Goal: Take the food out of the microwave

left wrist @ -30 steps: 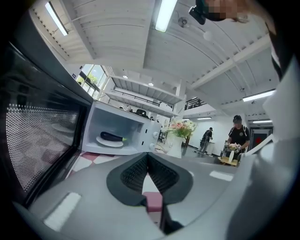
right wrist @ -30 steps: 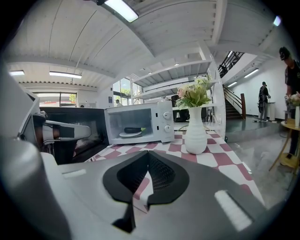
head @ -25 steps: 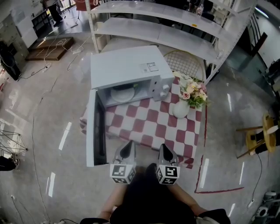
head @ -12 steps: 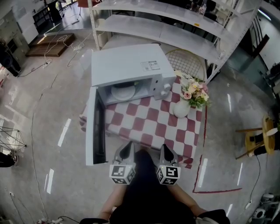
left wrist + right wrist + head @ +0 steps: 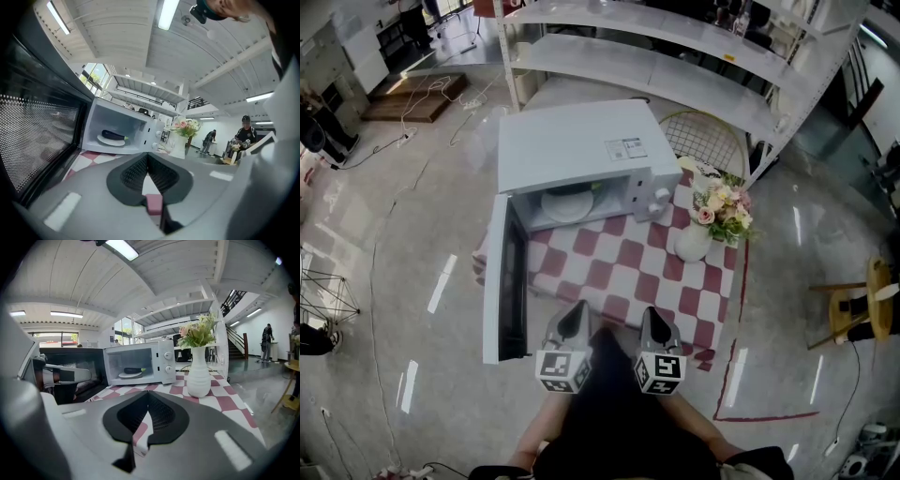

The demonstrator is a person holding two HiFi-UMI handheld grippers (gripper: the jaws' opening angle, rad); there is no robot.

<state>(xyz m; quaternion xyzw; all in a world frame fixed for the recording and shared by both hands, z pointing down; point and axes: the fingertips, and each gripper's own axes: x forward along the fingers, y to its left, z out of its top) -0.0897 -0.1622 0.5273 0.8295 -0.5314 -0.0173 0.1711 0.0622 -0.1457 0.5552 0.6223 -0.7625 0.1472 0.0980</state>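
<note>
Eggplant (image 5: 114, 135) is observed lying on a white plate (image 5: 108, 140) inside the cavity of a white microwave (image 5: 577, 145). The microwave's door (image 5: 499, 281) is found swung fully open toward the left of the head view, with its dark inner window turned toward the table. The microwave is seated at the far left of a table covered by a red-and-white checked cloth (image 5: 628, 267). A white vase (image 5: 692, 242) holding pink and cream flowers (image 5: 720, 204) is placed on the cloth just to the right of the microwave's control knobs, apart from the casing.

The left gripper (image 5: 576, 311) is held at the near edge of the table, beside the free end of the open door, and is pointed toward the microwave. Its jaws are seen pressed together with nothing between them. The right gripper (image 5: 651, 315) is held alongside it, near but not touching, likewise at the near table edge. Its jaws are also seen closed at the tips and nothing is carried; only checked cloth is visible through the gap lower down between the pads. Both grippers are well apart from the cavity, and no contact is made with the eggplant, the plate or the microwave. White shelving (image 5: 675, 66) is noted behind the table.
</note>
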